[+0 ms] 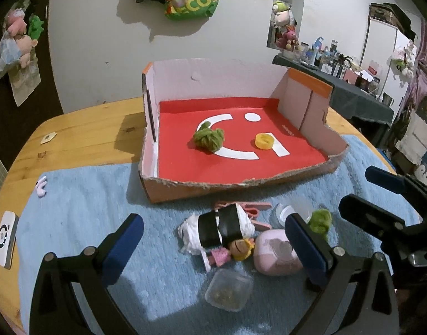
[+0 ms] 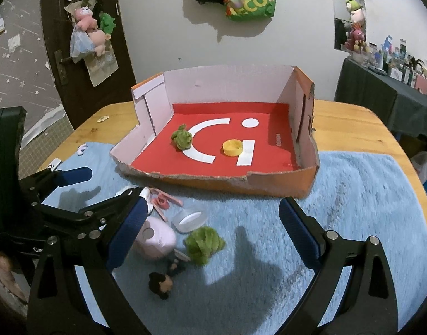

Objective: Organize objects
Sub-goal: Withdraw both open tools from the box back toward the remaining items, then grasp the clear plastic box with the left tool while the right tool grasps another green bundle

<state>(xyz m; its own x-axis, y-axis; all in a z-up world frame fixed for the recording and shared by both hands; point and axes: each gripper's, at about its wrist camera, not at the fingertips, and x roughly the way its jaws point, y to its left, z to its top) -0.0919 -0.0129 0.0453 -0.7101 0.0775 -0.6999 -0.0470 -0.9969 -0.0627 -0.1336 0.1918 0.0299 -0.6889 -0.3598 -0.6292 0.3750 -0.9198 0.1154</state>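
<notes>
A torn cardboard box (image 1: 241,182) (image 2: 213,180) with a red floor holds a green yarn ball (image 1: 209,139) (image 2: 181,139) and a yellow cap (image 1: 265,141) (image 2: 232,147). In front of it, on the blue towel (image 1: 82,223), lies a pile: a black-and-white bundle (image 1: 224,229), a small doll (image 1: 238,248), a pink rounded case (image 1: 275,254) (image 2: 157,240), a clear tub (image 1: 228,289), a clear tape roll (image 2: 189,219), pink clips (image 2: 163,201) and a second green yarn ball (image 1: 321,220) (image 2: 203,244). My left gripper (image 1: 213,248) is open over the bundle and doll. My right gripper (image 2: 213,234) is open above the yarn ball.
The wooden table (image 1: 88,128) has the box near its far side. A white device (image 1: 5,238) and a small pale piece (image 1: 41,187) lie at the table's left edge. A dark-haired doll (image 2: 160,284) lies near the towel's front. A cluttered dark table (image 1: 353,89) stands at right.
</notes>
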